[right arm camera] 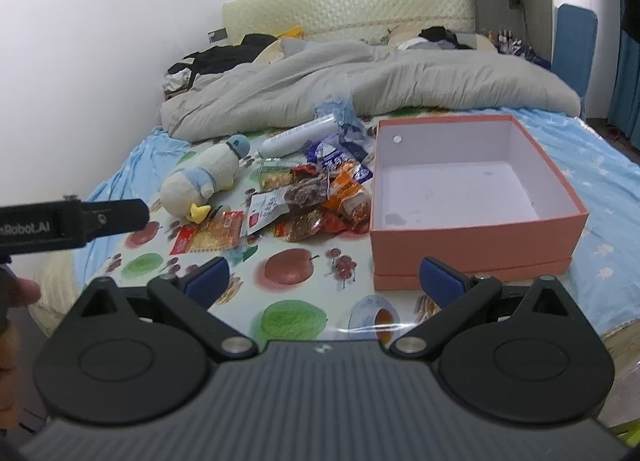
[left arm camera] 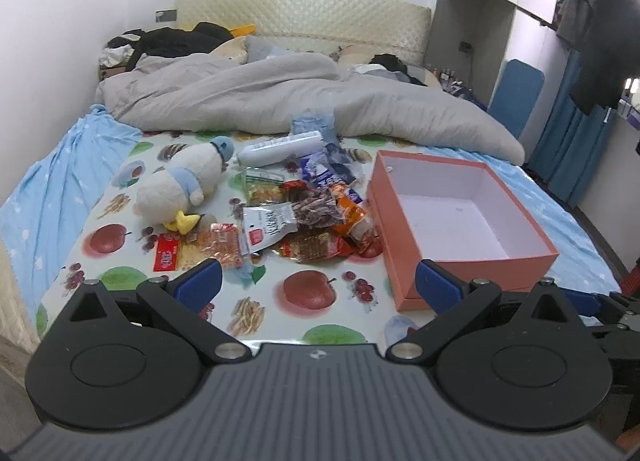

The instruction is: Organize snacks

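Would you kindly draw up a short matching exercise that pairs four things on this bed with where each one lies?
Things:
1. plush duck
2. pink box
3. grey duvet
4. white tube

Places:
A. bunched up towards the headboard
B. right of the snack pile, open and empty
C. left of the snack pile, on its side
D. behind the snack pile, just in front of the duvet

Pairs: 1-C, 2-B, 3-A, 4-D
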A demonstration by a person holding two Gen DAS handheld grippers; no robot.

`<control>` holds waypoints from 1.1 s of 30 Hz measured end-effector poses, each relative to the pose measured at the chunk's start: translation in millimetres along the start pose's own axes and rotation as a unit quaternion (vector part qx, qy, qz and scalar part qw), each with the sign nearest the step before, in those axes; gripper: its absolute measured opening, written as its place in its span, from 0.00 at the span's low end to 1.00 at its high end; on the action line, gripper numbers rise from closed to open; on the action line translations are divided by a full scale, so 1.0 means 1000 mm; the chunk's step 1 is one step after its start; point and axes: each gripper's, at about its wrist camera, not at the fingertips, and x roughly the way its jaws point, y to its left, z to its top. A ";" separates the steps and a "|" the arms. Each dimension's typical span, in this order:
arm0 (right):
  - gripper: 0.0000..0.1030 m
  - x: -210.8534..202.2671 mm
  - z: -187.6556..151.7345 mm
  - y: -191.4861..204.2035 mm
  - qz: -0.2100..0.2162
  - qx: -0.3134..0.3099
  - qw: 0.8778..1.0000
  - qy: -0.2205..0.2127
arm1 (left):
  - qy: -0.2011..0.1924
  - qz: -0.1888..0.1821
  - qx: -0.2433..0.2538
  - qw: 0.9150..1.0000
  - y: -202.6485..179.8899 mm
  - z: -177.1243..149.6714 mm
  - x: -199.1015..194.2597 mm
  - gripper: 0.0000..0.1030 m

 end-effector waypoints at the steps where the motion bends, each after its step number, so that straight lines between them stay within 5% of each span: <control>1: 1.00 0.001 -0.001 -0.001 -0.002 0.001 1.000 0.001 | 0.002 -0.001 -0.002 1.000 0.001 -0.001 0.002 1.00; 21: 0.97 0.060 -0.022 0.006 -0.007 0.026 1.000 0.007 | 0.026 -0.060 0.004 0.998 0.030 -0.007 0.083 1.00; 25: 0.97 0.070 -0.024 0.007 -0.002 0.024 1.000 -0.014 | 0.032 -0.069 -0.010 0.997 0.043 -0.007 0.115 1.00; 30: 0.97 0.088 -0.032 0.010 -0.002 0.012 1.000 -0.025 | 0.023 -0.042 0.034 0.998 0.044 -0.003 0.159 1.00; 33: 0.97 0.105 -0.038 0.011 0.001 0.026 1.000 -0.016 | 0.059 -0.073 0.026 0.995 0.051 0.000 0.188 1.00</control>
